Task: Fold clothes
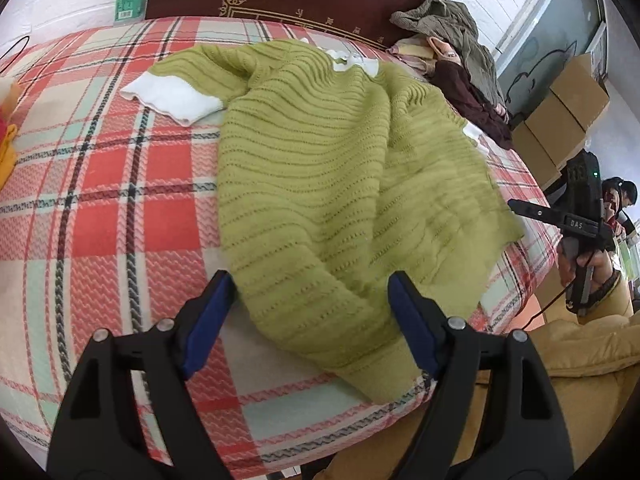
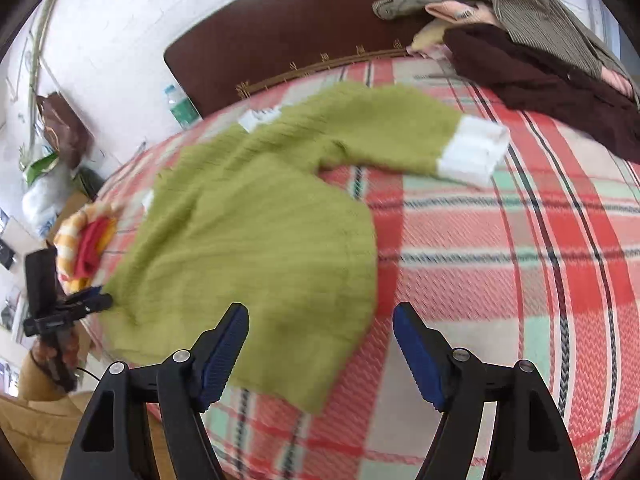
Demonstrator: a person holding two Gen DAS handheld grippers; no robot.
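Spread across a bed, a green knitted sweater point(image 1: 340, 184) with white cuffs lies front-down on a red, white and mint plaid blanket point(image 1: 100, 220). Seen from the left wrist camera, the left gripper point(image 1: 312, 320) hovers over the sweater's hem near the bed's front edge, its two blue-padded fingers point(image 1: 208, 328) wide apart with nothing between them. One sleeve with its white cuff point(image 1: 172, 96) is bent across the blanket to the left.

From the right wrist camera, the right gripper point(image 2: 320, 350) also stands with its fingers spread and holding nothing, above the sweater's lower edge. The other sleeve point(image 2: 400, 136) reaches out to the right, ending in a white cuff point(image 2: 472, 152).

At the head of the bed, against a dark wooden headboard point(image 2: 280, 48), sits a loose pile of clothes point(image 2: 520, 40): an olive ribbed garment on top, something pink under it, and a dark maroon piece. Beside the bed stand stacked cardboard boxes point(image 1: 568, 120), their contents unseen, and a plastic bottle point(image 2: 182, 108) with a green label. A folded orange and red garment point(image 2: 88, 240) rests at the blanket's far edge.
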